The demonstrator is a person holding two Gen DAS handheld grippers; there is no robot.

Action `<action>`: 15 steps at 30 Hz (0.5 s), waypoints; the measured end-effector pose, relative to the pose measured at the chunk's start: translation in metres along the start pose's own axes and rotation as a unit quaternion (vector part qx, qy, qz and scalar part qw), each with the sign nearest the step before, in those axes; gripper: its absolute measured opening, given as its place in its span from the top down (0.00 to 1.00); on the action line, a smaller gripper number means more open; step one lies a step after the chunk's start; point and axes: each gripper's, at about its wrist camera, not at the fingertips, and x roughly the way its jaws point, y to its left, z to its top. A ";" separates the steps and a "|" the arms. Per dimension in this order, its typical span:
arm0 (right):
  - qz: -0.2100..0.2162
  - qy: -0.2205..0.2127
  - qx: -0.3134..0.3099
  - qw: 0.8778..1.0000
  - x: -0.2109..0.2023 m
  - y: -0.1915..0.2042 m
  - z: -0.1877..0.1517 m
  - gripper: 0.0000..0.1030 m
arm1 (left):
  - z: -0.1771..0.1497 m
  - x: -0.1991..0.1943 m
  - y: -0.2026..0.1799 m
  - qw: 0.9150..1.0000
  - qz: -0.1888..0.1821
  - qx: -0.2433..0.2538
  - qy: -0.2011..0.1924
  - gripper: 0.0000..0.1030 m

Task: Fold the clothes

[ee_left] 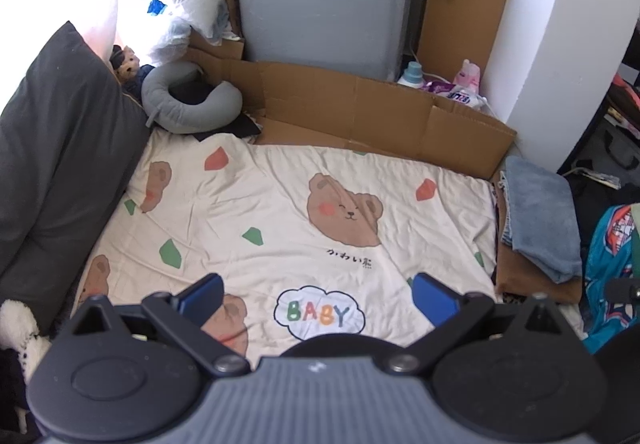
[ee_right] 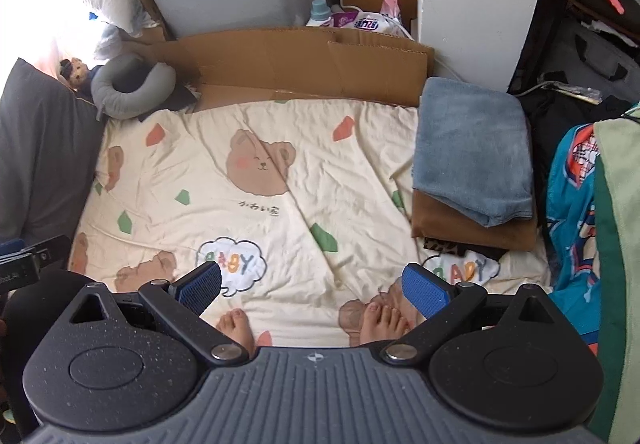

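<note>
We hold both the left gripper [ee_left: 318,298] and right gripper [ee_right: 312,284] wide open and empty above the bear-print sheet [ee_right: 280,180]; folded blue towel [ee_right: 472,148] tops a brown garment [ee_right: 472,230] at the bed's right edge.

Right tool [ee_right: 314,290] gapes empty above bedsheet [ee_right: 280,204].

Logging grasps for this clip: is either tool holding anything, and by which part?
Nothing is held. The left tool and right tool are both open and empty above the bear-print sheet.
</note>
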 end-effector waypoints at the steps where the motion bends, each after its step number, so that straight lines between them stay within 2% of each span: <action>1: -0.005 -0.001 -0.005 1.000 0.000 0.002 0.000 0.03 | 0.000 0.000 0.000 1.000 0.000 0.000 0.000 0.03; 6: -0.010 -0.003 -0.023 1.000 0.001 0.007 0.001 0.03 | -0.001 0.001 0.005 1.000 -0.013 -0.009 0.001 0.05; 10: -0.009 -0.006 -0.024 1.000 0.000 0.006 0.001 0.03 | -0.001 0.006 0.014 0.999 -0.022 -0.031 0.009 0.10; 15: -0.008 -0.009 -0.026 1.000 -0.001 0.005 0.001 0.03 | -0.002 0.006 0.013 0.999 -0.019 -0.027 0.006 0.12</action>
